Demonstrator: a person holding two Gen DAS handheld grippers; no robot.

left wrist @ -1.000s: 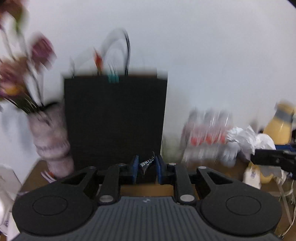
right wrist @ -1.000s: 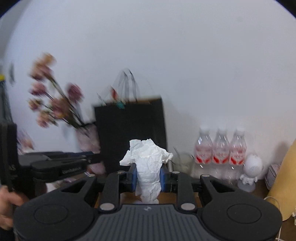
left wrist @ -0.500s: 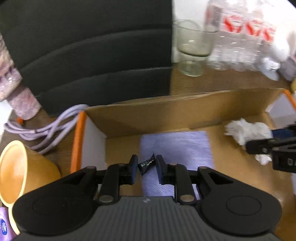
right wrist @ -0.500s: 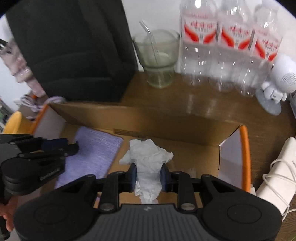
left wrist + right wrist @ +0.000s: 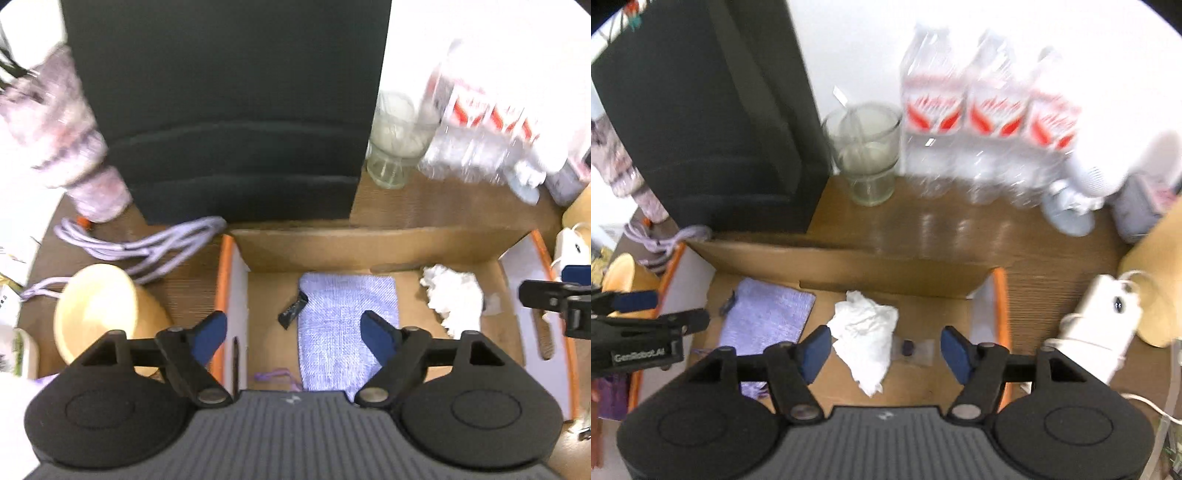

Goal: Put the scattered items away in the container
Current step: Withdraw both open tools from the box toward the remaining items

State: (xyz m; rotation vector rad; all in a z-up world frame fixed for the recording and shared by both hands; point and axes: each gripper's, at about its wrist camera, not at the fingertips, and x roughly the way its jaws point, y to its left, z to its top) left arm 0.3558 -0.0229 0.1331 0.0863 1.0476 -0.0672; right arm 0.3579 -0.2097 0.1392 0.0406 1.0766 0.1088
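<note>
Your container is a shallow open cardboard box (image 5: 376, 246) with orange-edged white end flaps, standing on the surface with its plain brown long wall on the far side. On its floor, toward the left end, you have a flat lavender woven pouch (image 5: 347, 325) with a thin purple drawstring trailing off its near end. A small black wrapper (image 5: 292, 312) lies tilted against the pouch's left edge, partly on it. Toward the right end sits a crumpled white tissue (image 5: 866, 338), loosely wadded, and just beside it on the right lies a small clear packet (image 5: 916, 349) with a dark spot inside.
</note>
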